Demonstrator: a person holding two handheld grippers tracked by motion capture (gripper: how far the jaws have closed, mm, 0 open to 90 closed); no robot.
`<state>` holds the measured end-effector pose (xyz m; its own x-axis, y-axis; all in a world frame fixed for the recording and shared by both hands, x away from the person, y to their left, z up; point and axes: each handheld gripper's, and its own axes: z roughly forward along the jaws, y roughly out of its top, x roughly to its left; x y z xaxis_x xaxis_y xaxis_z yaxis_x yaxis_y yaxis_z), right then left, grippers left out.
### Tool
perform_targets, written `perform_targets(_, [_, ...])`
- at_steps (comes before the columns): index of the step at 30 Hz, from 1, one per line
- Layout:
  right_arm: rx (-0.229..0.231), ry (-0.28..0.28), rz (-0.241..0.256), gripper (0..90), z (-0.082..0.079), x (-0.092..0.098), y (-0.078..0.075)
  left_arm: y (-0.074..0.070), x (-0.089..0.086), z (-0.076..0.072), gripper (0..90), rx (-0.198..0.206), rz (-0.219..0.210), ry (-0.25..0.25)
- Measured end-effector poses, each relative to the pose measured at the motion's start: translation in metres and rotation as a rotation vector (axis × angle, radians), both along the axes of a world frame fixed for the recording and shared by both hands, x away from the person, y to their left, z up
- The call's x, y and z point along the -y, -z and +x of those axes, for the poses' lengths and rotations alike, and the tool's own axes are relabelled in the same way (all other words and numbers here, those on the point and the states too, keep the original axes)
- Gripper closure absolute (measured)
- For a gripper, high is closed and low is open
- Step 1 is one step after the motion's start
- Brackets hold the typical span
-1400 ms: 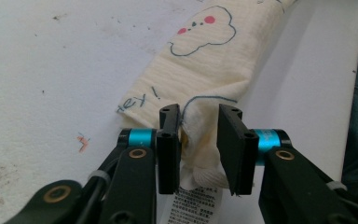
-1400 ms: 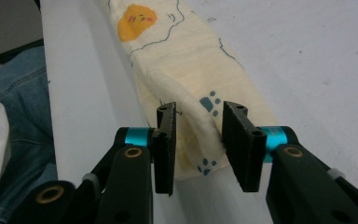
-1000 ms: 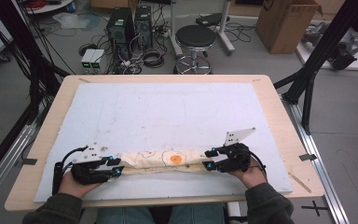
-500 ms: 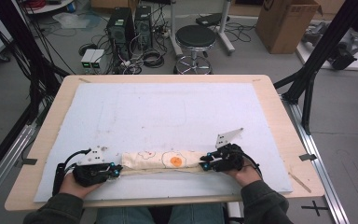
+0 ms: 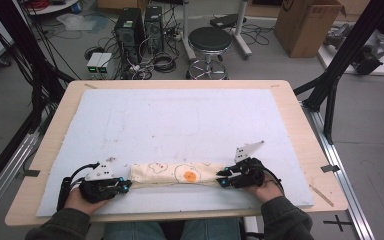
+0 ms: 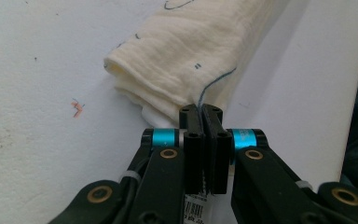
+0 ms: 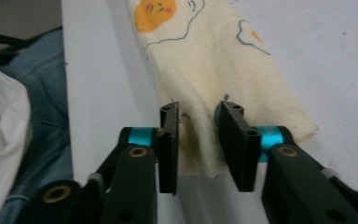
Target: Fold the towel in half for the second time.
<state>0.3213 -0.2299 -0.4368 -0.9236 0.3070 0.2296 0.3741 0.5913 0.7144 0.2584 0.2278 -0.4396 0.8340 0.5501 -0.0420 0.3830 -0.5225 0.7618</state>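
1. A cream cloth (image 5: 176, 173), printed with fried-egg drawings, lay folded into a long narrow band along the lower middle of the high view, on the pale blue mat (image 5: 180, 120) near the table's (image 5: 300, 125) front edge.
2. The left gripper (image 5: 125, 185) sat at the band's left end. In the left gripper view its jaws were pressed together on a thin edge of the cloth (image 6: 186, 60), with a blue printed line running right into the pinch.
3. The right gripper (image 5: 223, 178) sat at the band's right end. In the right gripper view its jaws stood apart, with the cloth's (image 7: 214, 70) end lying between them and not yet pinched.
4. The fabric looked like light, soft, crinkled gauze in several layers. It would probably sag and drape when lifted, and the layers could slide apart or unfold if only the top one were caught.
5. It seemed in no way fragile, and its texture should give a decent grip.
6. The best hold was probably at the two end corners, through all the layers at once, so the fold stayed together.
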Motion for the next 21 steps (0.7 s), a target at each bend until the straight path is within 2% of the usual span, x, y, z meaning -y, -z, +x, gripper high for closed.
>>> perform_targets(5, [-0.017,-0.009,0.021,54.9,0.001,0.0,-0.001,0.0,0.0,0.0,87.2,0.001,0.002,0.002])
perform_targets(11, [-0.015,-0.005,0.062,53.9,0.002,0.0,-0.011,0.0,0.0,0.0,87.1,0.002,0.003,0.006])
perform_targets(17, [-0.023,-0.006,0.106,60.5,0.008,-0.006,-0.017,-0.001,0.001,0.0,87.1,0.004,0.003,0.004])
perform_targets(21, [-0.01,0.002,0.112,68.6,0.011,-0.012,-0.019,-0.001,0.001,0.0,87.1,0.003,0.003,0.004])
